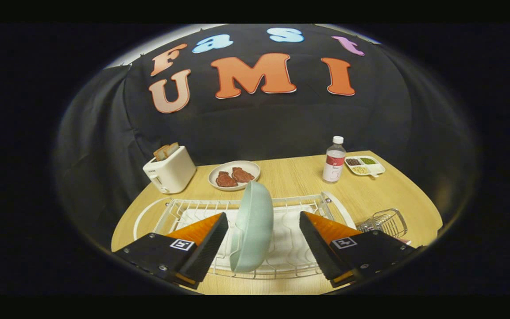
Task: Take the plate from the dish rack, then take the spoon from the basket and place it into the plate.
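A pale green plate (pixel 251 226) stands on its edge in the white wire dish rack (pixel 290 252), right between my two fingers. My gripper (pixel 264 237) is open, with the left finger close to the plate's rim and the right finger a wider gap away; neither touches it. A small wire basket (pixel 385 221) sits on the table just beyond my right finger, to the right of the rack. I cannot make out the spoon in it.
On the wooden table (pixel 290 177) beyond the rack stand a white toaster (pixel 169 170) with bread at the left, a plate with two brown pieces of food (pixel 233 175), a plastic bottle (pixel 334 160) and a small divided tray (pixel 364 165) at the right.
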Action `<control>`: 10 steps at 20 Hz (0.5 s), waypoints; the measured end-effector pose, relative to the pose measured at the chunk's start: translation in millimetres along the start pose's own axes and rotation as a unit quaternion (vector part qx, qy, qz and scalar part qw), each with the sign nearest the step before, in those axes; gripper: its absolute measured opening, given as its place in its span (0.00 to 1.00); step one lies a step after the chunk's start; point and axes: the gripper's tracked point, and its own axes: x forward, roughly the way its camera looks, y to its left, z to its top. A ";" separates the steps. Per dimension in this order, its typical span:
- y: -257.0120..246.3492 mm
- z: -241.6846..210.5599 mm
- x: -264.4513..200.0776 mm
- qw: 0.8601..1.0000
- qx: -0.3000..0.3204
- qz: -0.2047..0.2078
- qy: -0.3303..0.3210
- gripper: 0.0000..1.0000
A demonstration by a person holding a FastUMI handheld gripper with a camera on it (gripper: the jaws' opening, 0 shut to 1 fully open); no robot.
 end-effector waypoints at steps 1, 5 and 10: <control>2.6 -4.2 6.3 1.000 0.004 -0.002 0.013 0.95; 8.8 -10.8 19.6 0.999 0.011 -0.008 0.045 0.80; 6.1 -18.6 26.7 0.996 0.020 -0.039 0.073 0.40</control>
